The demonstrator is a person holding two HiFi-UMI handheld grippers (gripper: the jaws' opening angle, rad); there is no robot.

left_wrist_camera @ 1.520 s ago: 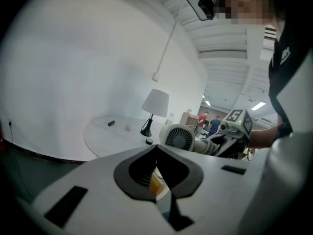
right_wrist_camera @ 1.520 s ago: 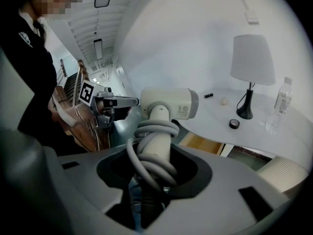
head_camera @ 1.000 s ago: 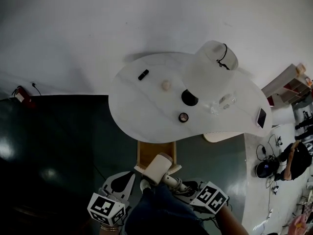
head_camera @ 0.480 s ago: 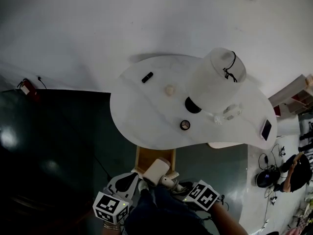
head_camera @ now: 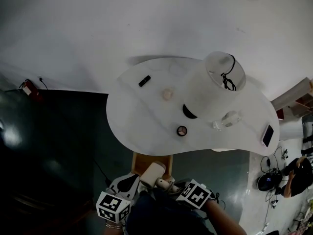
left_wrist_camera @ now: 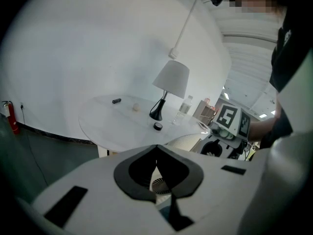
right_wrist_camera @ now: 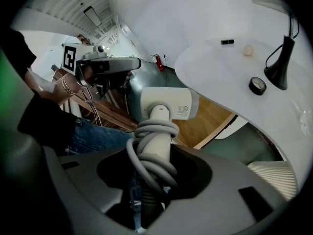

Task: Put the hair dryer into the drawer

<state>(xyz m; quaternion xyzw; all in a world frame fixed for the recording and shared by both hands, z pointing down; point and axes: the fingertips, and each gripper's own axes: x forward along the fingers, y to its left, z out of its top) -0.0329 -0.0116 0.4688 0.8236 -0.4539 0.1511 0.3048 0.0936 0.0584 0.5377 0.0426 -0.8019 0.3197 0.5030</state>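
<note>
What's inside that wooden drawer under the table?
Only bare wood shows inside the drawer. The hair dryer, gripped by the right gripper, hides the drawer's near part.

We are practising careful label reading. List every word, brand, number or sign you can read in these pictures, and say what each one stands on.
No words or numbers can be read anywhere.
Hair dryer: a printed label on its body, too small and blurred to read.
Left gripper cube and right gripper cube: black-and-white square patterns, no letters.
</note>
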